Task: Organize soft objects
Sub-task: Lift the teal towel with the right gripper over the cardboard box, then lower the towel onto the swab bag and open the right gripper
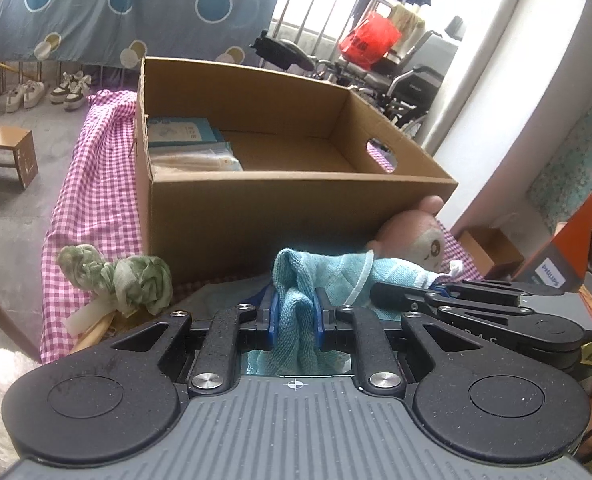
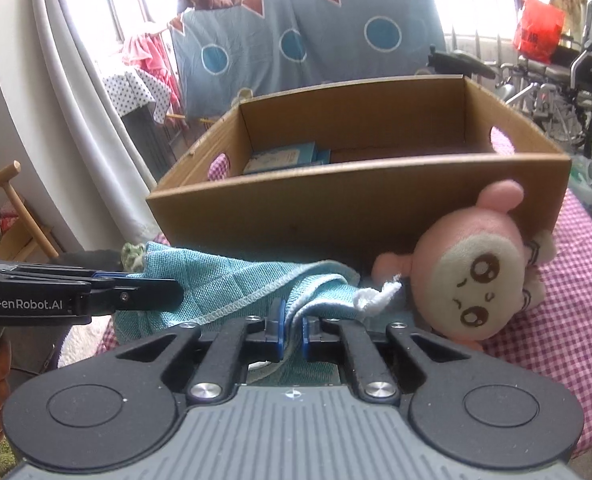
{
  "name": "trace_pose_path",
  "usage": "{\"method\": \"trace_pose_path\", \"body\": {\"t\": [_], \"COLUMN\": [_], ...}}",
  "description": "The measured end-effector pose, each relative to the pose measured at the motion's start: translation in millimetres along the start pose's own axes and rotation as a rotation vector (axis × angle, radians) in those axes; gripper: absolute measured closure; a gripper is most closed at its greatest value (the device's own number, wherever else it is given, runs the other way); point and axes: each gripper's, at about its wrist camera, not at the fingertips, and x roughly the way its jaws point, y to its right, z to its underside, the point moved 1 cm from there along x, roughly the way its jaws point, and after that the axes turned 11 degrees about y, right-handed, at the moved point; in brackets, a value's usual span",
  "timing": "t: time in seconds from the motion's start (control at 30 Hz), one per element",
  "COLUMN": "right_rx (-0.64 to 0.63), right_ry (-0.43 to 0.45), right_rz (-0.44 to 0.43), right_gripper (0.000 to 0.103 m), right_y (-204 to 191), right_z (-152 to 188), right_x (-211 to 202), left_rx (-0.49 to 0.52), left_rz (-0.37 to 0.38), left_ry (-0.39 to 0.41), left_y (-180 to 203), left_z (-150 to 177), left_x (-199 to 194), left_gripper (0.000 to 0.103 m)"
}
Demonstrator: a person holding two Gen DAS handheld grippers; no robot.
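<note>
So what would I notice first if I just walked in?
Probably the pink monkey plush leaning against the front of the big cardboard box. Right beside it, both grippers pinch a teal towel stretched between them, the right gripper at one end, the left gripper at the other.

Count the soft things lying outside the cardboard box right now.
3: the teal towel held by both tools, the pink monkey plush against the box's front wall, the green cloth bundle at left. Others may be hidden.
</note>
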Motion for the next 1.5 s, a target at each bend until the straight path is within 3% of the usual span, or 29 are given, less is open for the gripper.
{"method": "trace_pose_path", "body": {"t": [0.37,0.5,0.63,0.83,1.03,1.17,1.23,1.27,1.33,1.5], "right_rx": [-0.09,-0.145,-0.194,-0.174,-0.085,0.027,0.048,0.056,0.049,0.06], "right_ry": [0.232,0.31,0.315,0.143,-0.179,-0.447,-0.556,-0.584,-0.632,-0.621], "right_rz": [-0.021,-0.041,-0.075,-0.151,-0.232,-0.284,-0.294,-0.287,-0.27,-0.24], "right_gripper": [0.095,0.095,0.095,0.095,0.095,0.095,0.093,0.093,0.092,0.088], "right_y": [-12.2,-15.1,-13.9,-1.4,17.0,23.4,22.6,22.9,21.7,29.3], "right_z": [-63.3,-102.8,-137.7,-159.9,-150.1,-135.5,-128.8,-126.6,-121.9,-129.7], "right_x": [-31.2,-26.0,-1.2,72.9,161.9,218.8,241.2,248.6,257.3,249.7], "left_rx": [0.058,0.085,0.107,0.033,-0.065,-0.073,-0.05,-0.052,-0.065,-0.055], "left_rz": [0.079,0.101,0.083,0.029,-0.04,-0.124,-0.157,-0.162,-0.136,-0.132], "left_ry": [0.161,0.223,0.253,0.157,-0.001,-0.102,-0.122,-0.123,-0.113,-0.024], "left_y": [25.4,28.9,24.9,-10.2,-55.0,-72.7,-74.0,-74.9,-76.0,-69.8], "left_z": [-68.8,-104.2,-131.5,-138.5,-120.5,-110.2,-107.5,-107.6,-109.0,-117.7], "left_x": [-17.5,-15.0,0.4,50.9,95.6,108.5,106.6,104.3,96.8,71.8], "left_gripper": [0.087,0.087,0.087,0.087,0.087,0.083,0.069,0.068,0.053,0.034]}}
